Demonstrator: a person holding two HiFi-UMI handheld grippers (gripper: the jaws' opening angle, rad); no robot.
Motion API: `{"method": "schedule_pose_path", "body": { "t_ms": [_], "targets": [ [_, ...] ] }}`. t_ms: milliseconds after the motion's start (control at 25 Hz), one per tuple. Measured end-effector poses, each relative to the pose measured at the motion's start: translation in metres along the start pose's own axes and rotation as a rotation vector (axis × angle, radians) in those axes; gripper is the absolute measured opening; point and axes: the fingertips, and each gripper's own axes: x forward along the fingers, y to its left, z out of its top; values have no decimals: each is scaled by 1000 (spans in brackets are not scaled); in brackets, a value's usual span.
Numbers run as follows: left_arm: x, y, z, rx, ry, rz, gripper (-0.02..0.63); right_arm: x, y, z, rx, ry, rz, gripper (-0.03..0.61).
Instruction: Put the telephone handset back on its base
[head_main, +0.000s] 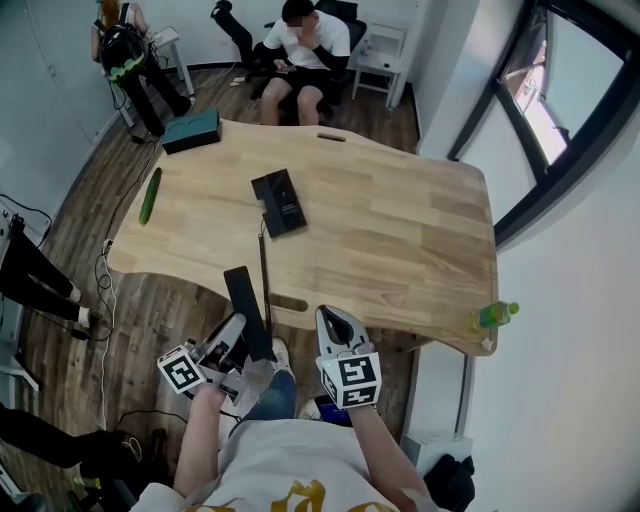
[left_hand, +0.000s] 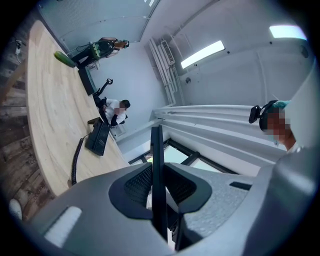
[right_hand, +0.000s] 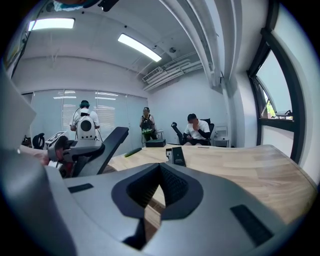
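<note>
- Off the near edge of the surface, above the wooden floor, my left hand-held gripper is clamped on the telephone handset. The left gripper view shows both jaws pressed against the thin black handset, seen edge-on.
- From the head view, the handset points away from me, and its far end just overlaps the near edge of the surface.
- The telephone base lies flat near the middle of the surface, with no handset on it and well apart from the one I hold.
- A coiled cord runs in a fairly straight line from the base back toward the handset.
- My right hand-held gripper hangs just beside the left one. Its jaws are together with nothing between them, as the right gripper view shows plainly.
- I judge the pick-up to be done, since the handset is firmly in my grip and off the surface.
- Most of the task is left. I have to carry the handset forward over the surface, line it up lengthwise with the base, lower it on and let go.
- The cord looks to have little slack, so moving toward the base should loosen it, not pull on it.
- A cucumber and a teal box on the left, and a green bottle at the right corner, lie well apart from the way to the base.
</note>
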Motion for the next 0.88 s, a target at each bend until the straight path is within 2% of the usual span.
{"method": "schedule_pose_path", "body": {
  "t_ms": [160,280,600,880],
  "targets": [
    [31,26,22,-31,5,-30,74,41,-18,0,0,33,-9,5],
    [55,45,36,-55,42,-54,74,75,-31,5,0,58,-20,5],
    [106,100,80,-149,77,-46,74,154,-45,31,-14,65,-49,5],
    [134,134,116,-185,81,-61,74,192,-62,31,5,94,-99,5]
  ]
}}
